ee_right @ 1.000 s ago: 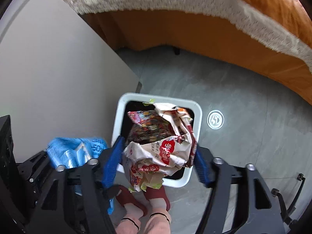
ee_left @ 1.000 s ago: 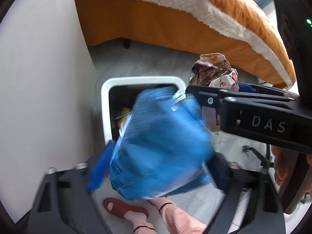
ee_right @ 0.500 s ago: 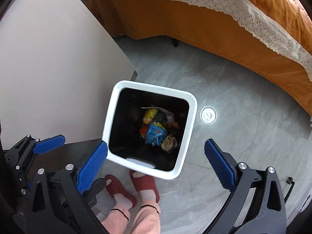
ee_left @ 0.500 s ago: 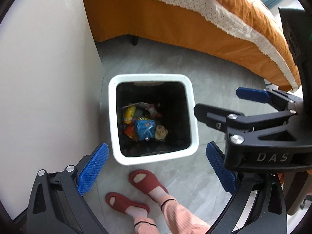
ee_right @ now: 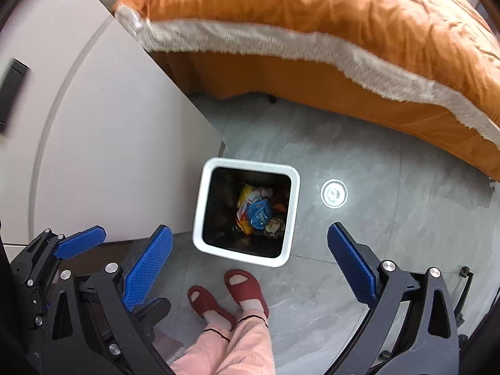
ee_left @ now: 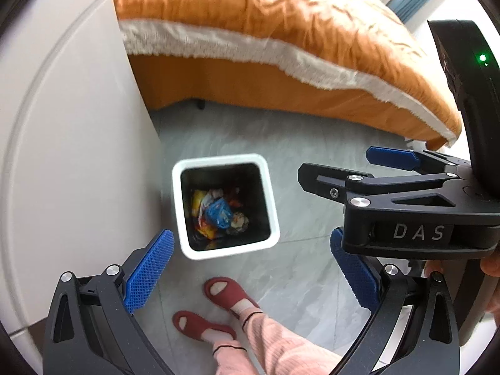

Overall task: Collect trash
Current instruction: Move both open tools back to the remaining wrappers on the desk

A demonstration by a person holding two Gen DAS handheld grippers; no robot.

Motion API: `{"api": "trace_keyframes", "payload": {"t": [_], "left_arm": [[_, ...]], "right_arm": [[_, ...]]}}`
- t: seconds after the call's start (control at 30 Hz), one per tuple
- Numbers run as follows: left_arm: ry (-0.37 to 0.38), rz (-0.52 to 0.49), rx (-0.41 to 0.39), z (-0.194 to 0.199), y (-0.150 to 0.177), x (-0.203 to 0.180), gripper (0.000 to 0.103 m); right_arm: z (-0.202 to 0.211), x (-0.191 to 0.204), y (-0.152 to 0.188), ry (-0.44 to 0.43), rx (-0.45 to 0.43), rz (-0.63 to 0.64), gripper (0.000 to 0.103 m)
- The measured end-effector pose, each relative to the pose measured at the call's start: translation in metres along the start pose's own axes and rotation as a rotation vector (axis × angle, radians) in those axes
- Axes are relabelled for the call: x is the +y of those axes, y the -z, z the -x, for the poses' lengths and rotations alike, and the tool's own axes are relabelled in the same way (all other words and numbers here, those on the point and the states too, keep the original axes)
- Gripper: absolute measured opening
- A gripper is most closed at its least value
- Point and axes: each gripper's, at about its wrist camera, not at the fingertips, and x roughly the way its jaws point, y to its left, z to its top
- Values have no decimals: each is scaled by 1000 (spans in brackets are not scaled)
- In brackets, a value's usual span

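A white square trash bin (ee_left: 272, 215) (ee_right: 198, 215) stands on the grey floor below both grippers. Inside lie crumpled wrappers, among them a blue bag (ee_left: 218, 214) (ee_right: 259, 214) and a yellow one. My left gripper (ee_left: 253, 270) is open and empty, high above the bin. My right gripper (ee_right: 253, 265) is open and empty too, also above the bin. The right gripper shows in the left wrist view (ee_left: 353, 168) at the right, and the left gripper shows at the lower left of the right wrist view (ee_right: 79, 245).
A white round table (ee_left: 68, 156) (ee_right: 103, 143) edges the bin on the left. An orange bed (ee_left: 281, 47) (ee_right: 328, 31) fills the back. The person's feet in red slippers (ee_left: 228, 293) (ee_right: 243, 287) stand just in front of the bin. A round floor drain (ee_right: 333, 193) lies right of it.
One second ago the left gripper held a blue bag and the right a snack wrapper over the bin. Both opened, the trash fell in, and both grippers have risen away.
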Motion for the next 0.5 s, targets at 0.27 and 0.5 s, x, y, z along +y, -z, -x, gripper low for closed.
{"api": "trace_keyframes", "payload": {"t": [0.27, 0.5], "left_arm": [[-36, -17, -194, 118, -19, -18, 98], [-129, 0, -401, 218, -29, -8, 98]], "right_arm": [[106, 28, -18, -42, -191, 34, 99], [175, 62, -45, -101, -337, 85, 99]]}}
